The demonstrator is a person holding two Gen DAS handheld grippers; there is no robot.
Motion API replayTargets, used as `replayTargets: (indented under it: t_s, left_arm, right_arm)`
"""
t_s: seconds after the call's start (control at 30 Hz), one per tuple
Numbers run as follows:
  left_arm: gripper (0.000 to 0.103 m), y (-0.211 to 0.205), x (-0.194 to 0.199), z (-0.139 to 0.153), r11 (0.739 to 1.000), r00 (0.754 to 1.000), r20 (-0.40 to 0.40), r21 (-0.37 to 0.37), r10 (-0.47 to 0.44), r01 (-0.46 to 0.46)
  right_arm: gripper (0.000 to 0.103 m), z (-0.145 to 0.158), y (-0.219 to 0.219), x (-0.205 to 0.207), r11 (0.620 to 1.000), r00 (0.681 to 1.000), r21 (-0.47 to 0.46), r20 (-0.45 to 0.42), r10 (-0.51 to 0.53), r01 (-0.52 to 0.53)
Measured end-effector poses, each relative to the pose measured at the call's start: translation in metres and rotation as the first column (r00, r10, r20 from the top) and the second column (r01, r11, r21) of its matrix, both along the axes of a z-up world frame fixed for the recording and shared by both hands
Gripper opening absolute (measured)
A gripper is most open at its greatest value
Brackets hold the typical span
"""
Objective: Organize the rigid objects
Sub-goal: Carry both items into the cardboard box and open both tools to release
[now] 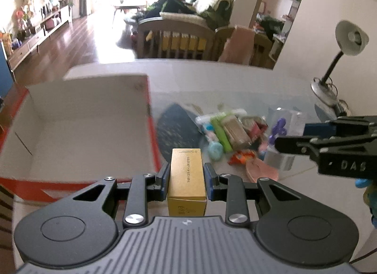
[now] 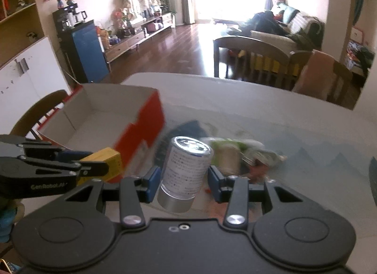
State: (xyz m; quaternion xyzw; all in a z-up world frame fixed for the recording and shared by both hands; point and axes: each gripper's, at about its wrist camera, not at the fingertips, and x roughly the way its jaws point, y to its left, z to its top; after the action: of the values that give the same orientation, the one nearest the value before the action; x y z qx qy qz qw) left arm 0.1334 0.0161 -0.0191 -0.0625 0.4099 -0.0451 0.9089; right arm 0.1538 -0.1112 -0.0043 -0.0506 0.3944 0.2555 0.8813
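Left gripper jaws clamp a gold carton — print illegible — beside the red-sided box. Right gripper, marked "DAS", holds a tilted labelled can above the worktop — clutter pile beyond.

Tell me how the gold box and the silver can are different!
The gold cardboard box is a tall block with flat sides; the silver metal can with the white label is round. The box sits straight in the left claw; the can leans sideways in the right claw. The box's pads press against it, while the can's right pad shows a gap. Both have printed writing and are near the red-and-white open box.
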Motion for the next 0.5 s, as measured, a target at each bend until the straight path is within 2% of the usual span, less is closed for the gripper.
replayTargets:
  t_s: [0.23, 0.37, 0.5]
  left_arm:
    - [0.029, 0.063, 0.008, 0.017, 0.998, 0.997, 0.04, 0.018, 0.06, -0.06]
    - [0.029, 0.098, 0.014, 0.018, 0.995, 0.994, 0.063, 0.042, 0.093, -0.095]
    - [0.029, 0.13, 0.026, 0.01, 0.99, 0.991, 0.045, 0.05, 0.127, -0.129]
  right_arm:
    - [0.043, 0.012, 0.068, 0.009, 0.998, 0.998, -0.012, 0.027, 0.062, -0.062]
    - [0.043, 0.012, 0.105, 0.021, 0.995, 0.995, -0.026, 0.029, 0.092, -0.091]
    - [0.043, 0.002, 0.14, 0.037, 0.993, 0.994, -0.034, -0.007, 0.113, -0.114]
